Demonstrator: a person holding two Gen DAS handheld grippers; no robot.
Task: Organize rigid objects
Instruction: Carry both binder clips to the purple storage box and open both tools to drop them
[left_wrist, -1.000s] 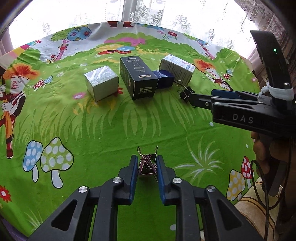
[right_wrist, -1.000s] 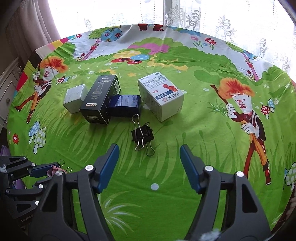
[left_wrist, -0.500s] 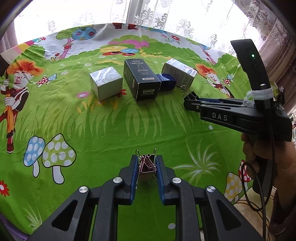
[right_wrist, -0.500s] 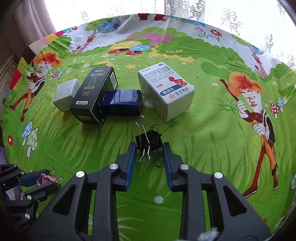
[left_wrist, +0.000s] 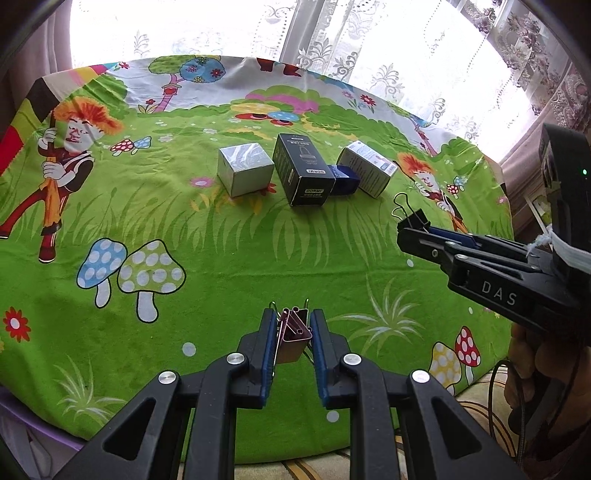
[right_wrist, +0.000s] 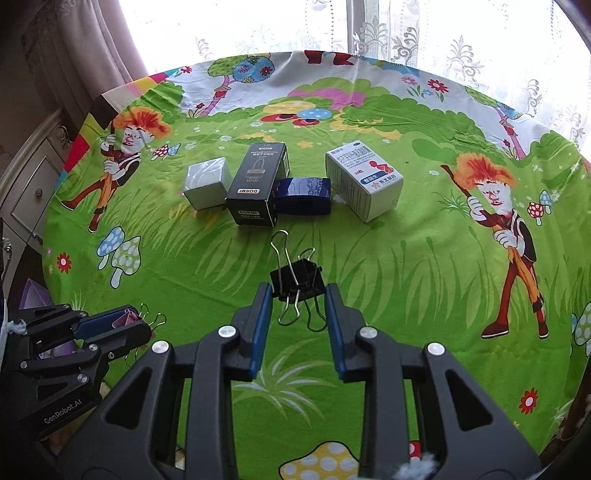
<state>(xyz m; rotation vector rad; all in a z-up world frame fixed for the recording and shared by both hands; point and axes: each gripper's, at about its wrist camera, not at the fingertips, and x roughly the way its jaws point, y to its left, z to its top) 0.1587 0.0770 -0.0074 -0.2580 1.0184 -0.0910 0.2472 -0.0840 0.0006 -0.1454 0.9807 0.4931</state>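
Observation:
My left gripper (left_wrist: 293, 318) is shut on a pink binder clip (left_wrist: 294, 334), held above the near part of the green cartoon tablecloth (left_wrist: 221, 277). My right gripper (right_wrist: 298, 291) is shut on a black binder clip (right_wrist: 299, 280), whose wire handles hang down between the fingers. In the left wrist view the right gripper (left_wrist: 408, 230) comes in from the right with the black binder clip (left_wrist: 415, 217) at its tip. The right wrist view shows the left gripper (right_wrist: 142, 325) at lower left with the pink binder clip (right_wrist: 127, 317).
A row of boxes stands farther back: a silver box (right_wrist: 207, 182), a black box (right_wrist: 258, 184), a small blue box (right_wrist: 303, 190) and a white medicine box (right_wrist: 364, 179). Lace curtains hang behind the table. A cabinet (right_wrist: 29, 192) stands at left. A hand (left_wrist: 524, 354) holds the right gripper.
The right gripper's jaws closed on the black binder clip and lifted it off the cloth. Both grippers rose and drew back from the boxes. The left kept its hold on the pink clip.

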